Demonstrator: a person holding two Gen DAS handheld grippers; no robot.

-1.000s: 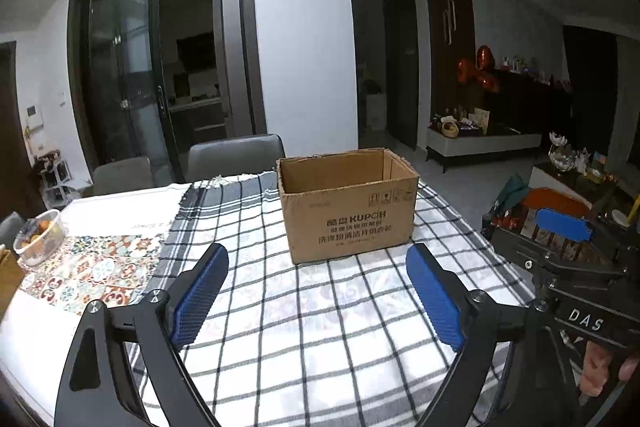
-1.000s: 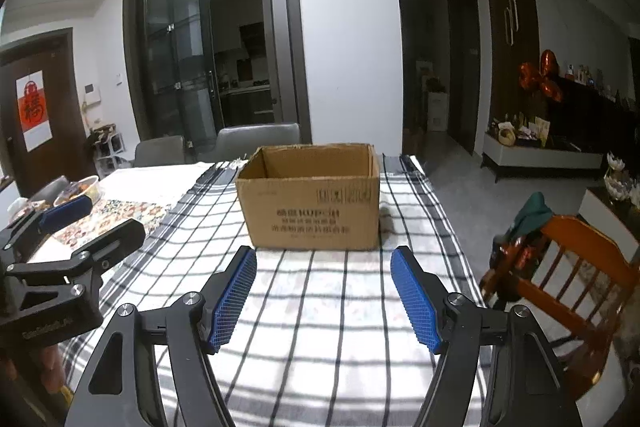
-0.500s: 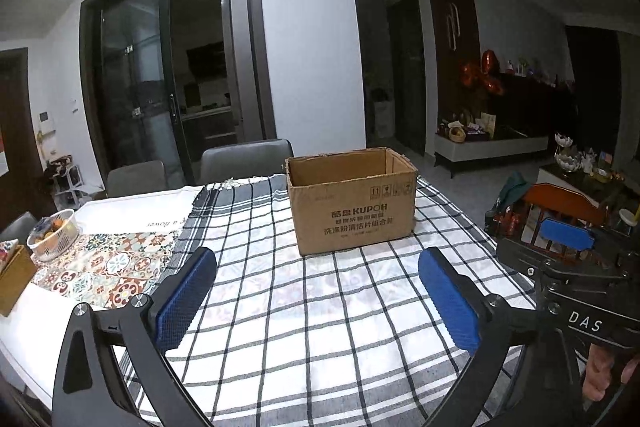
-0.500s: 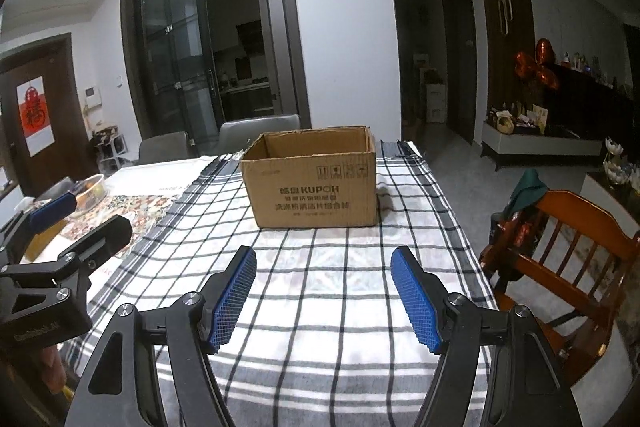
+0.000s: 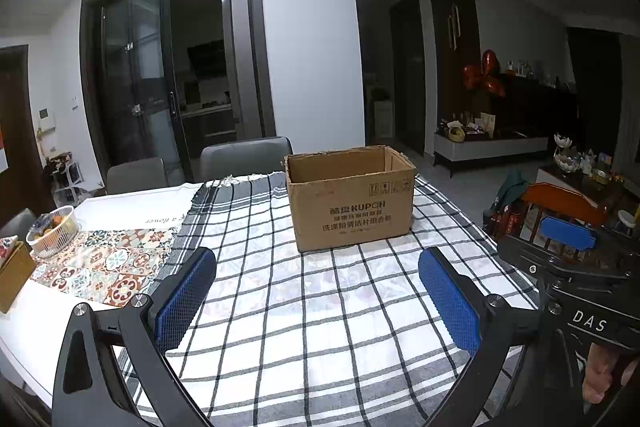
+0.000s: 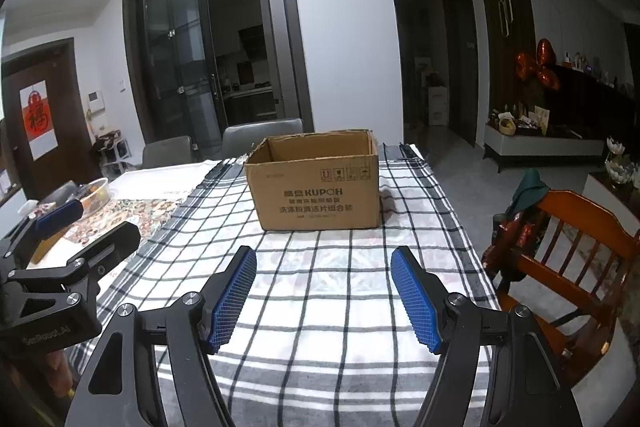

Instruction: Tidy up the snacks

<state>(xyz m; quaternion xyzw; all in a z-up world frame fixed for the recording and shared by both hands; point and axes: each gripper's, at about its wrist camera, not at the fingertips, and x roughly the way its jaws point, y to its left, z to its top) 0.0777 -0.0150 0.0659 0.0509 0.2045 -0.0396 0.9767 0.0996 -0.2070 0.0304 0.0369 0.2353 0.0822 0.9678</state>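
Observation:
An open brown cardboard box (image 5: 352, 211) with printed lettering stands on the checked tablecloth (image 5: 304, 315), past both grippers. Its floor is hidden behind its front wall. My left gripper (image 5: 318, 267) hovers over the cloth short of the box, jaws spread wide and nothing between the blue pads (image 5: 184, 303). In the right wrist view the same box (image 6: 316, 195) lies straight ahead. My right gripper (image 6: 324, 259) is open too, a little narrower, also with nothing in it. Each gripper shows at the edge of the other's view. No snack is visible on the cloth.
A white basket of fruit (image 5: 52, 231) and a patterned runner (image 5: 108, 263) lie on the table's left part. Grey chairs (image 5: 244, 157) stand behind the table. A wooden chair (image 6: 568, 247) with clothing on it stands close to the right edge.
The left jaws have spread wider than a second ago. Both views have shifted slightly relative to the box. The right jaws keep the same gap.

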